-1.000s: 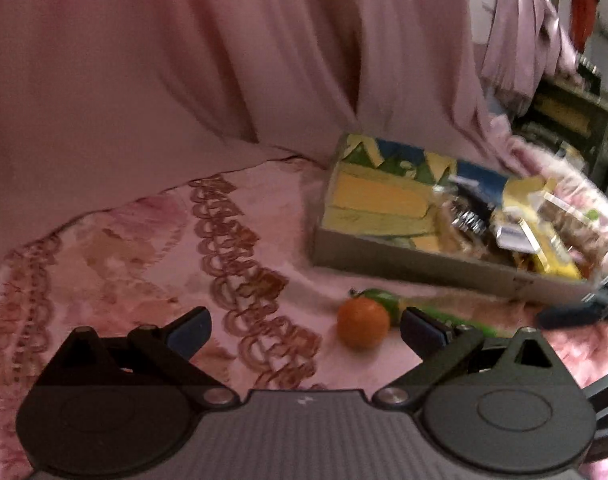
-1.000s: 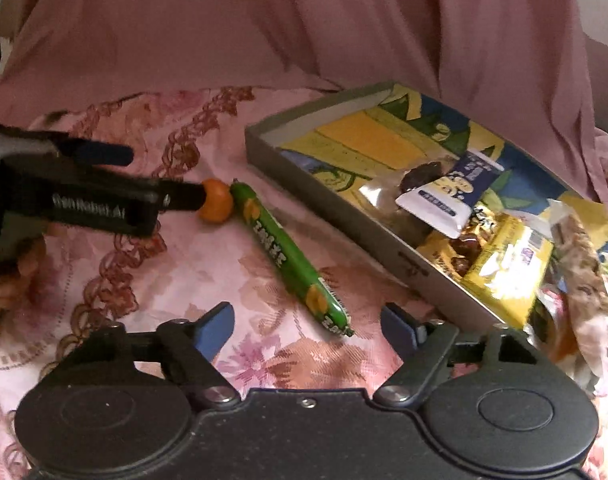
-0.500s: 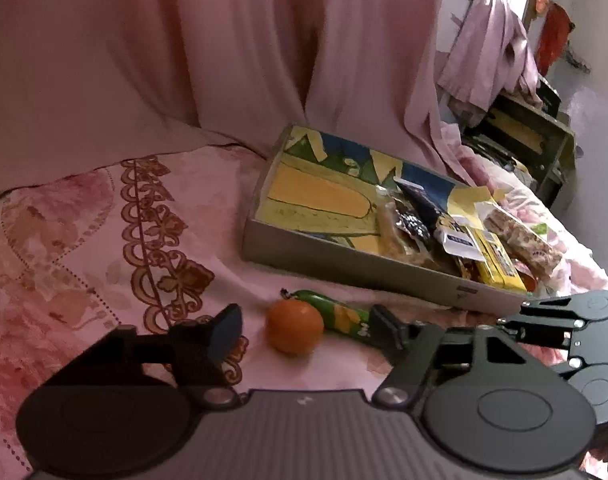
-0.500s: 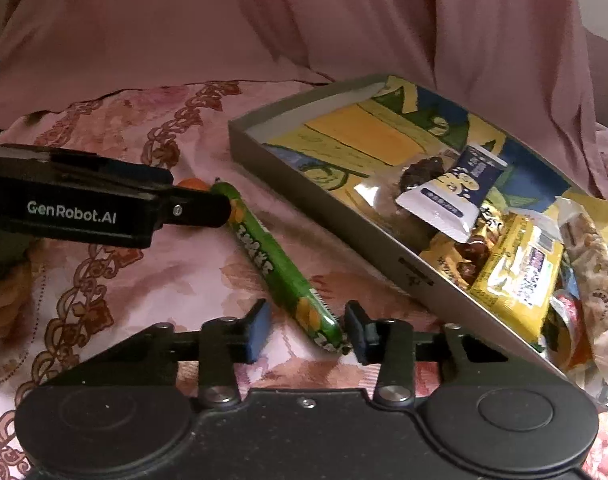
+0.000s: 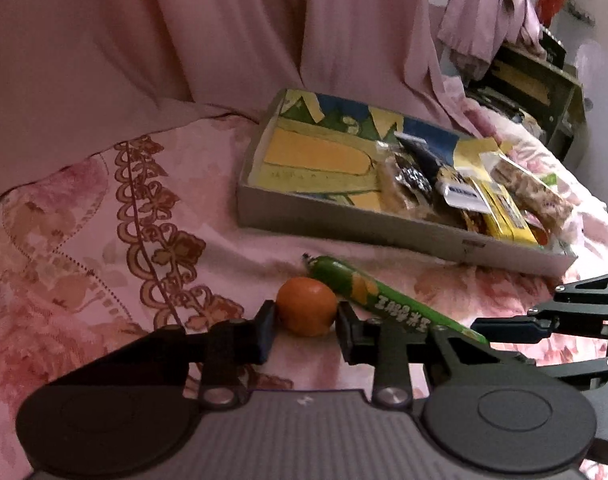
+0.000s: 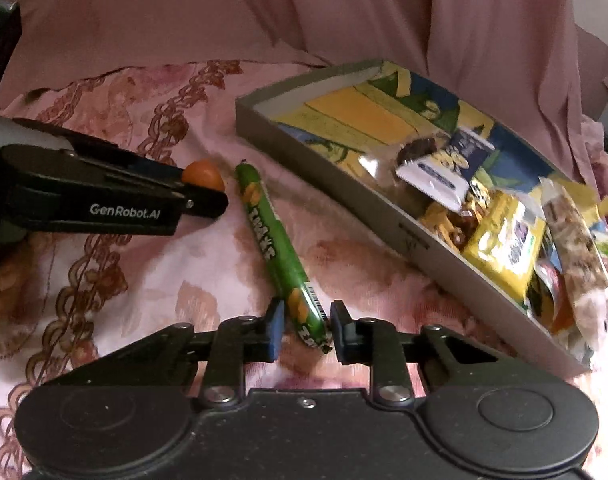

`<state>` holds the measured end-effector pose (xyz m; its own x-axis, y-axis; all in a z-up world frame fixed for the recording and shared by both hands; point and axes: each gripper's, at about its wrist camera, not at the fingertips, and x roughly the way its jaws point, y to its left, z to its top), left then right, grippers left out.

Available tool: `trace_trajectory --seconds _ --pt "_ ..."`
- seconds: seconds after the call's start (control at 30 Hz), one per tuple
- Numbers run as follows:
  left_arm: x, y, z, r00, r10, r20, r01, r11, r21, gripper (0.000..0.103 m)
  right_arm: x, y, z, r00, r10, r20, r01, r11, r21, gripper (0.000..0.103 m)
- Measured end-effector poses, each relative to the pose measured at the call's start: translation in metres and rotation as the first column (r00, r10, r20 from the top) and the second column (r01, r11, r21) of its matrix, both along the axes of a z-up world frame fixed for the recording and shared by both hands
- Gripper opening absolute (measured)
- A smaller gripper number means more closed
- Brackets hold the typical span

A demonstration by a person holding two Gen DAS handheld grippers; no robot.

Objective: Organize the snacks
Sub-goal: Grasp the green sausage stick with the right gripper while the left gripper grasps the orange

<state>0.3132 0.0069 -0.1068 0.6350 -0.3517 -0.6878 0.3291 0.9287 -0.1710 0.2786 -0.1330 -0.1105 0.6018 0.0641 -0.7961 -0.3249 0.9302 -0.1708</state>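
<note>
We had the open box [image 5: 404, 230] lying on the pink floral cloth [image 5: 104, 248], its far end crowded with wrapped snacks so the near end stayed free for more. Our right gripper [image 6: 303, 326] pinched the near end of the green stick snack [image 6: 270, 240], apparently to lift it in lengthwise. Our left gripper [image 5: 305, 330] clamped the small orange fruit [image 5: 306, 306] beside it.

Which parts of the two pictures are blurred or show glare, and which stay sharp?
Left wrist view: dim, pinkish light; the orange is sharp, the far shelf soft. Right wrist view: the packets at the box's right end are smeared, with glare on the yellow packet.
</note>
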Motion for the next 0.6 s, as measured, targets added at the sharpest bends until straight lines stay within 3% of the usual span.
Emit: trace_trajectory --seconds 0.47,0.6 --pt "-0.051 -0.033 0.007 0.986 -0.105 -0.13 0.113 0.992 0.061 0.035 -0.057 -0.012 0.007 0.997 -0.019 -0.076 0.019 1.0 0.001 0.018" --pt "-0.07 -0.042 0.006 0.982 -0.128 -0.141 0.144 0.983 0.112 0.035 -0.078 -0.015 0.007 0.994 -0.024 -0.106 0.025 1.0 0.007 0.018"
